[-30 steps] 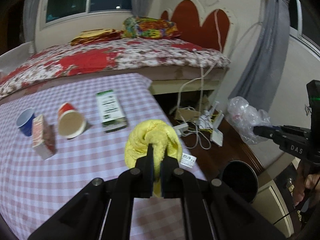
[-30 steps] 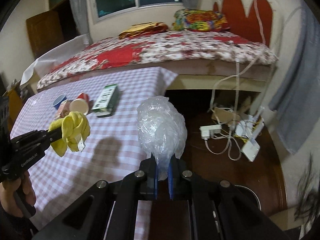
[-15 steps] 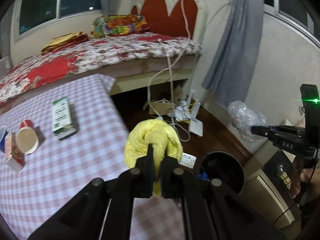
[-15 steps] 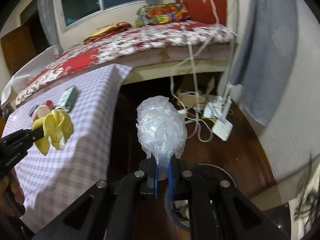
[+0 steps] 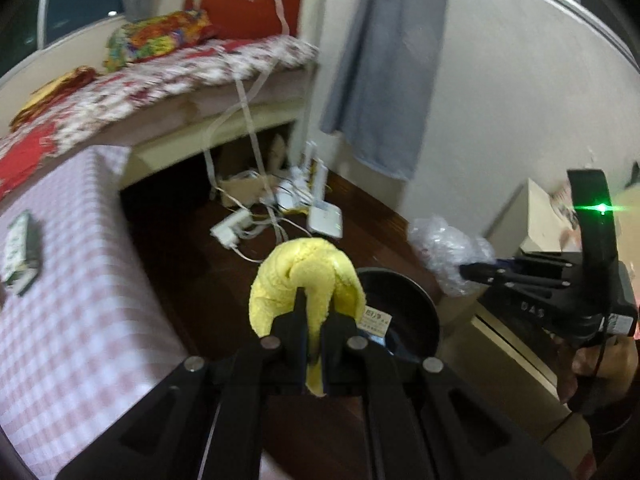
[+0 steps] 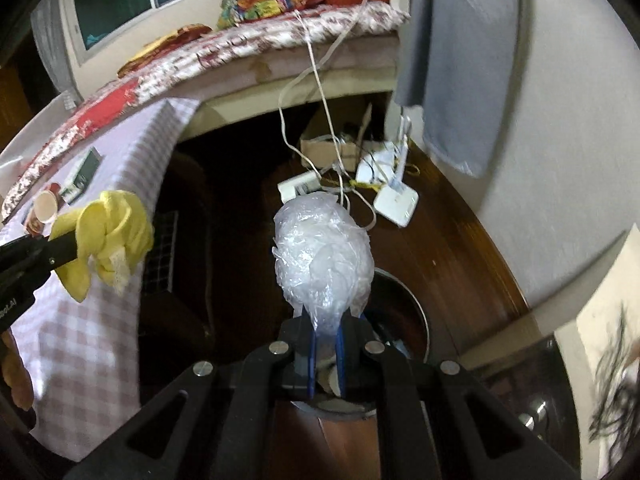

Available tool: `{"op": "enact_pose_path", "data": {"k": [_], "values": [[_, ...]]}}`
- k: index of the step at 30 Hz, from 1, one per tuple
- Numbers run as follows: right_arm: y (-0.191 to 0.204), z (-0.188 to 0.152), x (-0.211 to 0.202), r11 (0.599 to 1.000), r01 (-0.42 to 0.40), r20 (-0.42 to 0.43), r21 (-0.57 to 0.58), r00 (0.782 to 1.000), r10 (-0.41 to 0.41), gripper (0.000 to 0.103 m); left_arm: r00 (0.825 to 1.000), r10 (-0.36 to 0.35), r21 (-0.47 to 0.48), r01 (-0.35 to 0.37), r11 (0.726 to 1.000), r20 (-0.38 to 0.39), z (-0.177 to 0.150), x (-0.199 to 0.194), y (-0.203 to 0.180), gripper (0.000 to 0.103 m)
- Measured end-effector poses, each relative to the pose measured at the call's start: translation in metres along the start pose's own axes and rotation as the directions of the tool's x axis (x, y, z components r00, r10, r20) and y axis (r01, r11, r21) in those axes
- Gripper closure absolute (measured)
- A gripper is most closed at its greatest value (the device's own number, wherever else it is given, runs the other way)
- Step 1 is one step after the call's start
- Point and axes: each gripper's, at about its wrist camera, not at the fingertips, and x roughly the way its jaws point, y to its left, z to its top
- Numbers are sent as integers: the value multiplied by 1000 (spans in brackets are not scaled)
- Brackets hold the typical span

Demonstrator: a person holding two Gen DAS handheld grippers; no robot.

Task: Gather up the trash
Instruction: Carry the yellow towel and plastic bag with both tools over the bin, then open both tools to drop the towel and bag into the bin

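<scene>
**Two pieces of trash carried to the bin, release pending**

The yellow cloth (image 5: 306,280), bunched into a wad with a small white tag, is clamped between the closed fingers of the left gripper (image 5: 316,322); in the left wrist view it hangs in the air just off the near right corner of the checked table (image 5: 72,312), in front of the dark round bin (image 5: 404,312) on the wooden floor. The crumpled clear plastic (image 6: 322,256) is pinched between the closed fingers of the right gripper (image 6: 326,340), and in the right wrist view it hangs above the bin's open mouth (image 6: 404,320), where some waste already lies. Seen from the right wrist, the cloth is held well to the left of the plastic, beside the table's edge. Farther off lie a tangle of cables and white adapters (image 6: 380,184), then the bed (image 5: 160,76). On the table remain a green-and-white box (image 5: 18,252) and a paper cup (image 6: 46,206).

The step in hand appears to be the carry to the bin. The next move calls for centring each wad over the opening and parting the fingers; the light plastic may cling to the pads.
</scene>
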Motion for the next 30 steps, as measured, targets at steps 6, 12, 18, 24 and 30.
{"op": "enact_pose_path", "data": {"k": [6,12,18,24,30], "values": [[-25,-25,21,1000,0,-67,31,998,2,95,995,-47,50,52,997,-90,-7,42,-34,98],[-44,-40,45,1000,11,-112,25,994,-8,95,981,-69,51,80,995,-182,-13,83,-50,98],[-51,-54,81,1000,3,-177,-1,984,-3,95,948,-100,2,106,994,-301,-24,131,-57,98],[-53,-66,112,1000,-15,-223,-13,975,12,95,909,-167,-62,156,986,-381,-35,169,-61,97],[-50,-75,130,997,51,-233,-51,970,-62,33,908,-101,-131,51,990,-406,-33,176,-41,10]]}}
